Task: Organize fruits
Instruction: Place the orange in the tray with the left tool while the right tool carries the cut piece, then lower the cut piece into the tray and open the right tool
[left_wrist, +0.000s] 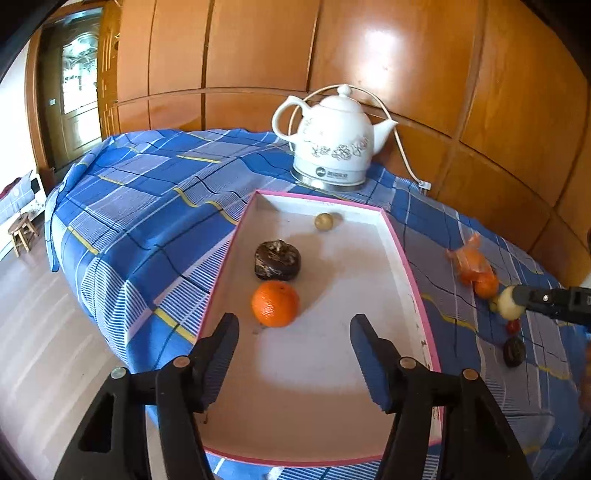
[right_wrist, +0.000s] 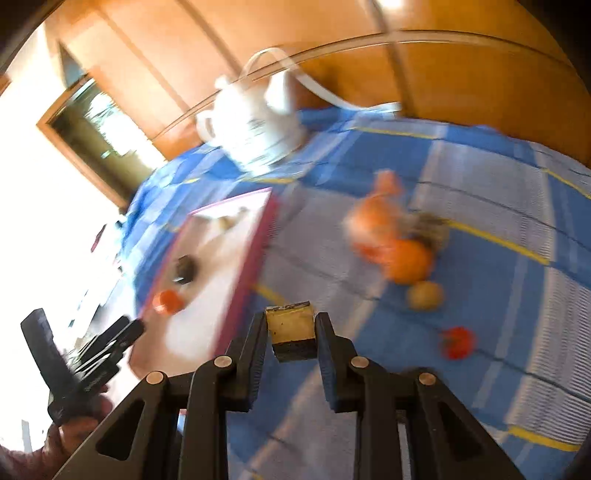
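Observation:
A white tray with a pink rim lies on the blue checked cloth. In it sit an orange, a dark brown fruit and a small yellowish ball-like fruit. My left gripper hovers open over the tray's near end; the orange lies just beyond its left finger, untouched. My right gripper is shut on a pale yellow piece with dark edges, held above the cloth right of the tray. From the left wrist view, that gripper enters at the far right.
A white ceramic kettle with a cord stands behind the tray against wooden panels. Right of the tray lie a plastic bag of orange fruit, a loose orange, a small brownish fruit, a red fruit and a dark fruit.

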